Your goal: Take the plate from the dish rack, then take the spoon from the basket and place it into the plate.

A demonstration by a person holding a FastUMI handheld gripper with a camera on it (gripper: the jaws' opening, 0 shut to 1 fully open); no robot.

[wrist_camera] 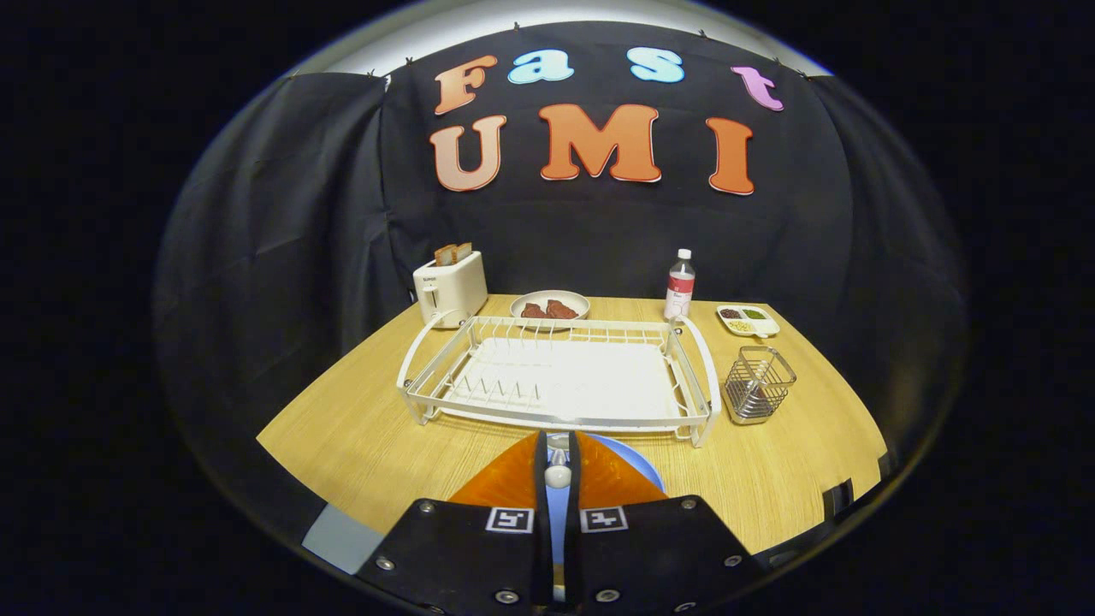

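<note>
The tongs (557, 453) are closing on a spoon (558, 476), both fingers pressing its handle in a narrow gap, over a blue plate (637, 469) that is lying at the table's (359, 436) near edge. Just beyond, a white dish rack (560, 381) is sitting at mid-table, holding no dishes. A wire basket (758, 385) is standing just right of it. Along the far edge are standing a toaster (449, 289) with bread, a dish of food (550, 305), a bottle (680, 287) and a small tray (748, 320).
</note>
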